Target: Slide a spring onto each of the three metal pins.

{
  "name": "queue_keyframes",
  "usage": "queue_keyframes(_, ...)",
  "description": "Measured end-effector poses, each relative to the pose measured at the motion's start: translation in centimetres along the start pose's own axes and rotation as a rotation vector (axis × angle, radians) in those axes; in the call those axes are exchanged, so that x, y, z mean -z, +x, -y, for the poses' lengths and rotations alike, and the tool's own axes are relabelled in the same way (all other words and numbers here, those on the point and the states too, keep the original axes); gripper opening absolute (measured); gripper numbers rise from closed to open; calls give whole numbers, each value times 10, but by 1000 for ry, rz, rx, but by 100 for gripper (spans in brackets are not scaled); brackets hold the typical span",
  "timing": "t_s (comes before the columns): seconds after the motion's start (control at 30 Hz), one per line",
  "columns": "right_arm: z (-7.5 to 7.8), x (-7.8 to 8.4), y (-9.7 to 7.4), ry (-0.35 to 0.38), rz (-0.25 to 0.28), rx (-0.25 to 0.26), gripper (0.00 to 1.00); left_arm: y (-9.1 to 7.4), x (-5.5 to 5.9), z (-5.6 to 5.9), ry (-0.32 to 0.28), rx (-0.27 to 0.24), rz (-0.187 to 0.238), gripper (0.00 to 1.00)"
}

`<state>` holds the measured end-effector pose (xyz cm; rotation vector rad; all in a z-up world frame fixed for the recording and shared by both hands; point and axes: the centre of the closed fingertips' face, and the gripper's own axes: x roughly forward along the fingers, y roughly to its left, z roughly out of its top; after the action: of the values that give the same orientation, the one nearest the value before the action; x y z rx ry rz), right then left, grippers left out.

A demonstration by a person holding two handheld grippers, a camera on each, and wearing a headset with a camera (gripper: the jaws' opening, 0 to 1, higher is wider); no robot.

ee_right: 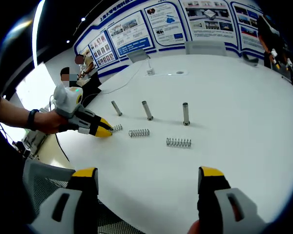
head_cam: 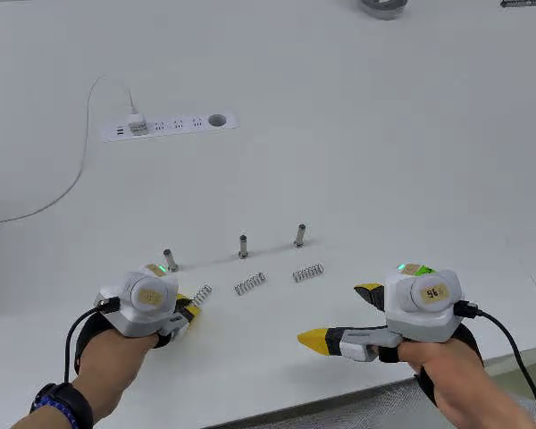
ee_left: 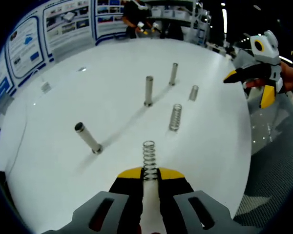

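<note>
The left gripper [ee_left: 144,174] pinches a small coiled steel spring [ee_left: 148,155] pointing forward, with the nearest upright grey metal pin [ee_left: 88,139] just ahead-left, while the right gripper [ee_right: 147,173] hangs spread.

Yellow-tipped fingers [ee_right: 86,174], black wristband [head_cam: 61,400]

One spring [ee_left: 149,153] — near end hidden between closed left gripper [ee_left: 149,173] tips. One grey round object [head_cam: 381,7], head view, 1 o'clock — cut off; we cannot identify it. Several wall posters [ee_right: 136,34]: print too small.
</note>
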<state>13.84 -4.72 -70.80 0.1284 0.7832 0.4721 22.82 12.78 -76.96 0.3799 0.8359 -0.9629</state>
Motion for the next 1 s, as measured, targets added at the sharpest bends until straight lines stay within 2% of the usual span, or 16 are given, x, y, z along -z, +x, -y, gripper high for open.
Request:
queue_keyframes(0.17, -3, -3, 0, -2, 9, -6, 85, -4, 1, 6, -11, 8, -3, 11)
queue_keyframes(0.43, -5, -2, -1, -1, 7, -15, 84, -12, -8, 14, -31, 20, 29, 11)
queue_keyframes(0.7, -11, -6, 0, 0, 21, -41, 80, -22, -24, 29, -33, 53, 64, 11)
queue_keyframes(0.87, -14, -6, 1, 7, 22, -55, 77, -25, -32, 34, -31, 66, 79, 11)
queue_keyframes(1.0, -17, -5, 1, 17, 19, -70, 69, -29, -41, 42, -22, 78, 91, 11)
